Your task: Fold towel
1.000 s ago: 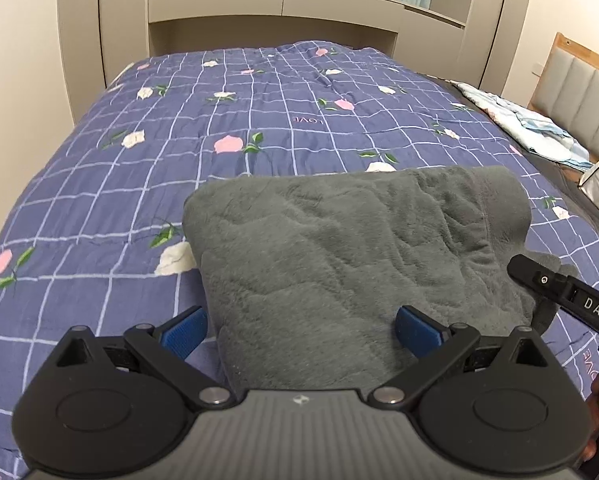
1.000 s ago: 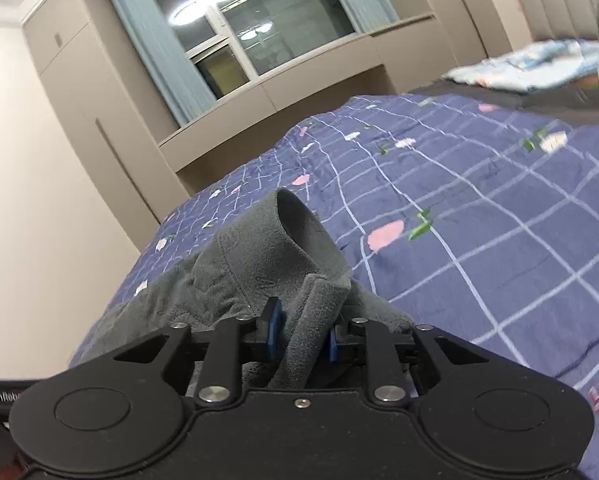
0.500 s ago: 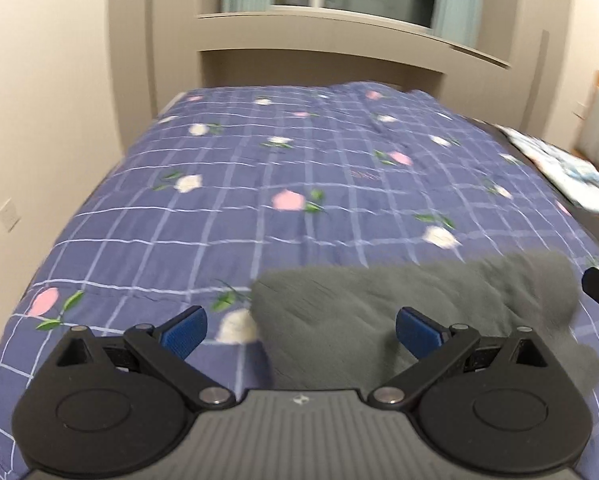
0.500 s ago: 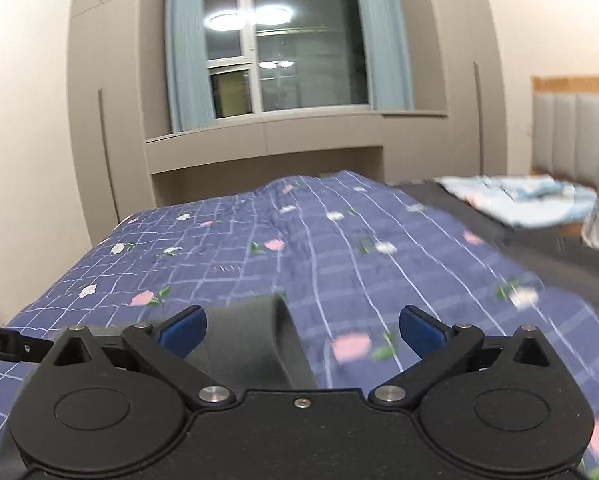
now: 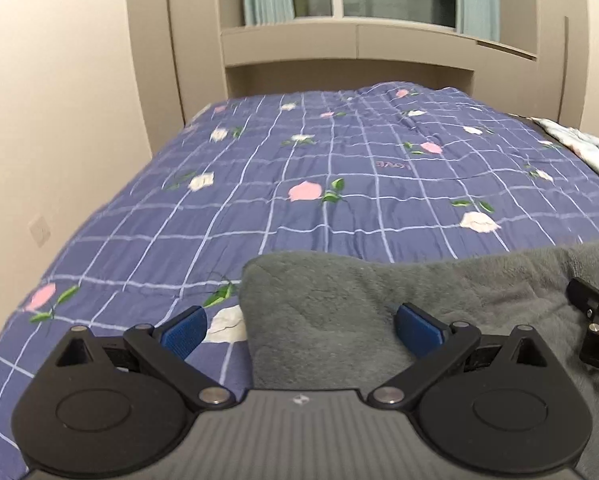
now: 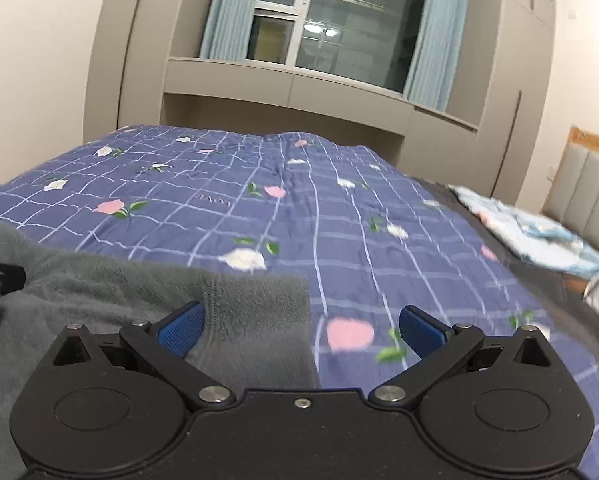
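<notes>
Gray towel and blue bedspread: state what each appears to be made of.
Gray towel: likely plush fleece or microfiber, matte; its surface shows fuzzy nap and soft, thick folds.
Blue bedspread: probably woven cotton or polyester, smooth and matte; printed flowers and fine creases show, with no pile.

The towel (image 5: 439, 300) is grey, plush, matt cloth with a nappy pile. The quilt (image 5: 339, 184) is thin, smooth printed cotton-like cloth, lightly creased. Gripper bodies look matt black plastic, with ribbed blue pads (image 6: 179, 328) and shiny metal pivot screws (image 6: 214, 393).
</notes>
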Available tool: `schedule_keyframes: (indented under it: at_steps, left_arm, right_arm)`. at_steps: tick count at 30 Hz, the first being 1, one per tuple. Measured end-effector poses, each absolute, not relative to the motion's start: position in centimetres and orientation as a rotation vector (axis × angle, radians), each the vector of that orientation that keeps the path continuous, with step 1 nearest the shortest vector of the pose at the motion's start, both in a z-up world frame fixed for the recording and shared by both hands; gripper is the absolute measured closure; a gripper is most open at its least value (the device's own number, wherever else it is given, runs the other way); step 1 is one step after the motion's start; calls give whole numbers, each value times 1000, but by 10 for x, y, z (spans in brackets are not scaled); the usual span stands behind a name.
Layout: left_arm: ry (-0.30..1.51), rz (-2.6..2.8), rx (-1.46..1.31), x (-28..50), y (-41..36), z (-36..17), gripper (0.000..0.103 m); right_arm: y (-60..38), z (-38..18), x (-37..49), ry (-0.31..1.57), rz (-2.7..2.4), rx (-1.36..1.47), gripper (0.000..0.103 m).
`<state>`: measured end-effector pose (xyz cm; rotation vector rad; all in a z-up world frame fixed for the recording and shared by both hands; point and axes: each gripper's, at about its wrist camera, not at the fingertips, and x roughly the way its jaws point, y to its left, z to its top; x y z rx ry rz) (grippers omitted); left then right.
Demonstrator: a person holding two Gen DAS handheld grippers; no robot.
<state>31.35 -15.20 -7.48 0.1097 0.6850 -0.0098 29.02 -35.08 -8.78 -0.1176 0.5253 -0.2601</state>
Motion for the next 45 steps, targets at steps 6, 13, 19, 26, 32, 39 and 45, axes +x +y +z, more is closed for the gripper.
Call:
schedule_keyframes:
  at_steps: [6, 13, 19, 26, 32, 39, 45]
  left_arm:
    - [669, -3, 184, 313, -169, -82, 1]
    - [704, -15, 131, 323, -161, -88, 0]
    - [676, -43, 147, 310, -153, -69, 1]
    - [706, -137, 100, 268, -148, -58, 1]
    - [733, -147, 85, 260, -149, -79, 1]
    - [759, -155, 7, 265, -140, -87, 0]
    - [751, -149, 12, 263, -139, -86, 0]
  right_arm:
    - [-362, -109, 282, 512, -252, -43, 1]
    - [-368, -120, 291, 511, -222, -30, 1]
    - [-373, -105, 282, 522, -208, 35, 0]
    - [-335, -86, 236, 488, -215, -30, 0]
    - [-334, -106, 228, 558, -216, -4, 0]
    - [-342, -113, 230, 581, -199, 58, 0]
    - [-343, -113, 228, 574, -196, 74, 0]
